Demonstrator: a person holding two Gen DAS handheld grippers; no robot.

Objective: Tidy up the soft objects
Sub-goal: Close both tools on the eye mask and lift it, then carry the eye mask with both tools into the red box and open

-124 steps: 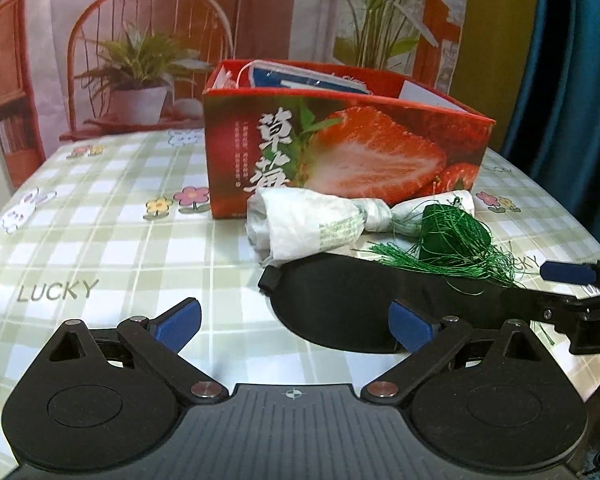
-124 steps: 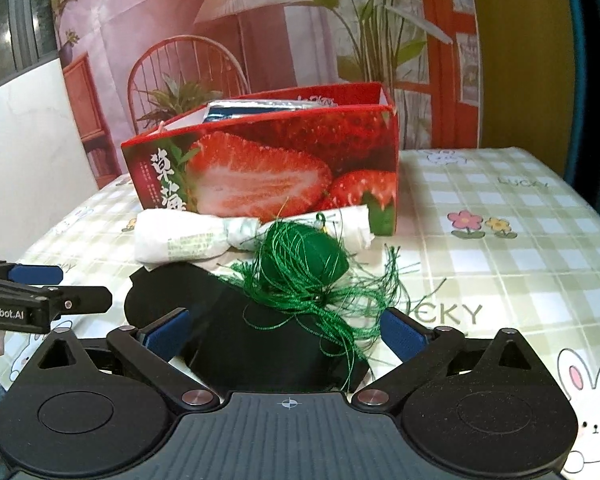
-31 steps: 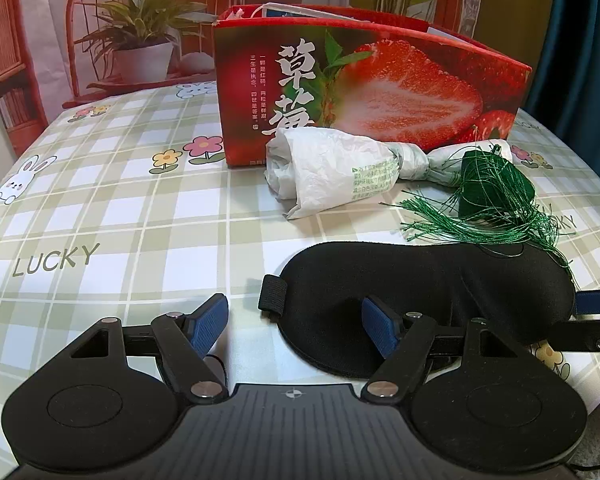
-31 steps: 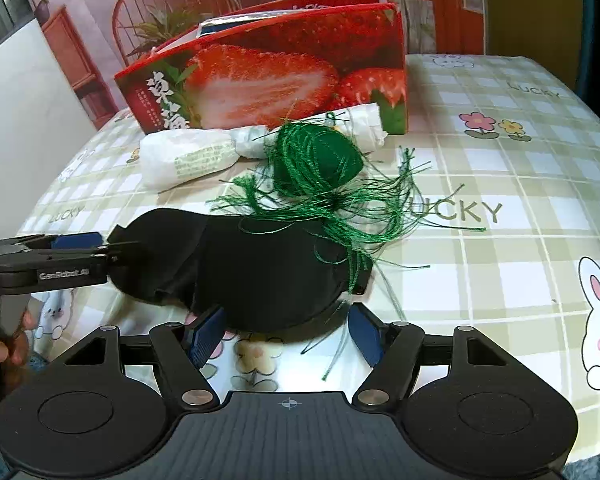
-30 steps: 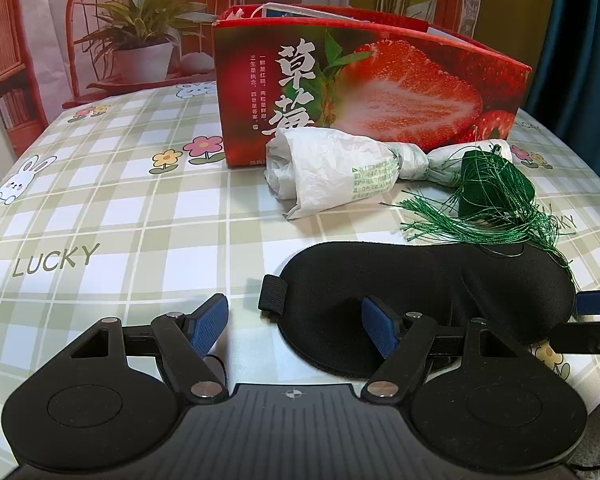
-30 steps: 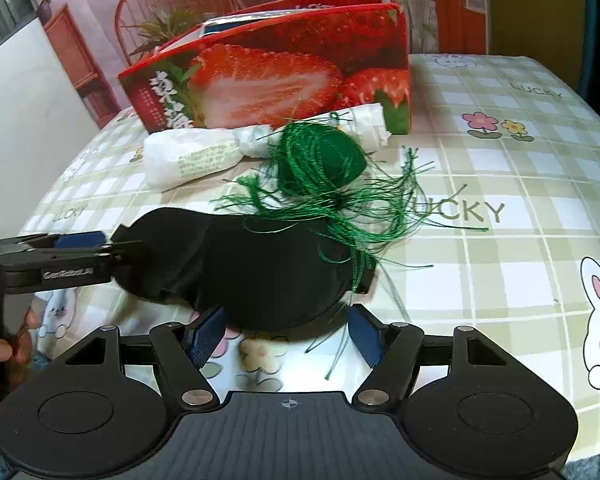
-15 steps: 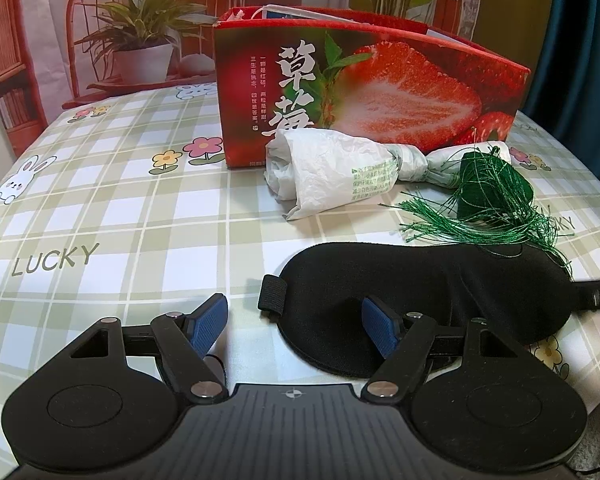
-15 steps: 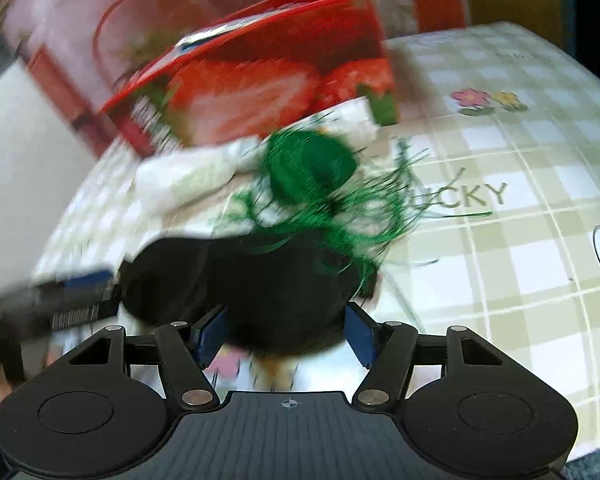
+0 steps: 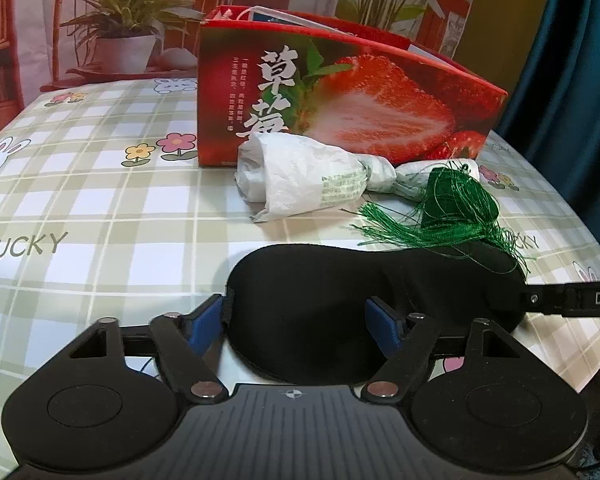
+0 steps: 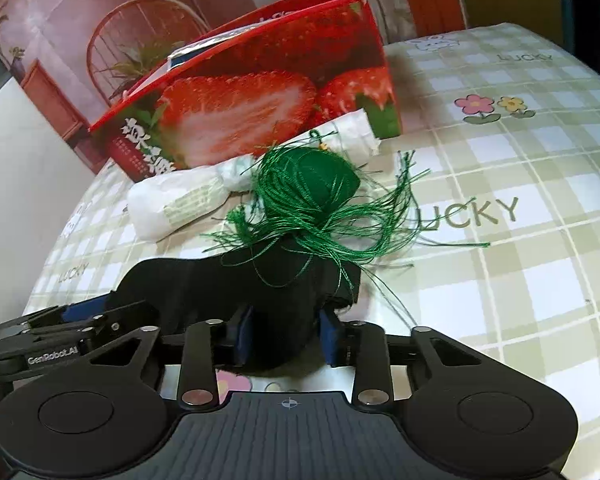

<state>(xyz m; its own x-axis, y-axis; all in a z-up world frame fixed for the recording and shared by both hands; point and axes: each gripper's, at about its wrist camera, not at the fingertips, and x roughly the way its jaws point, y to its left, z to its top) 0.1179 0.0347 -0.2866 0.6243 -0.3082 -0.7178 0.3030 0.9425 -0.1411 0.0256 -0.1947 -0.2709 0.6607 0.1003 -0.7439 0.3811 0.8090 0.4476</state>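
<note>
Left wrist view: the left gripper (image 9: 296, 326) stands wide apart, its blue pads (image 9: 206, 322) flanking the near left end of the black sleep mask (image 9: 360, 292) without pinching it.
Right wrist view: the right gripper (image 10: 286, 332) is closed tight on the mask's (image 10: 228, 284) near right end, the black fabric bunched between its pads (image 10: 330, 336).
Sleep mask: lies on the checked tablecloth (image 9: 100, 208) at the near edge, at 6 o'clock from the box.
Strawberry box: the red carton (image 9: 340, 112) stands upright at 12 o'clock, open at the top; blue and white packaging (image 9: 276, 16) pokes above its rim, and the rest of its contents are hidden.
Paper bundle: a white twisted wrapper (image 9: 312, 178) lies just in front of the box, touching its base.
Green tassel: a ball of green thread (image 9: 456, 208) sits at 2 o'clock in the left view, its loose strands trailing over the mask's far right edge.
Only in the left view: the right gripper's black finger (image 9: 572, 300) enters from 3 o'clock at the mask's right end.
Only in the right view: the left gripper's body (image 10: 60, 340), marked GenRobot.AI, at 9 o'clock beside the mask; tassel strands (image 10: 380, 220) spread across the "LUCKY" print.
</note>
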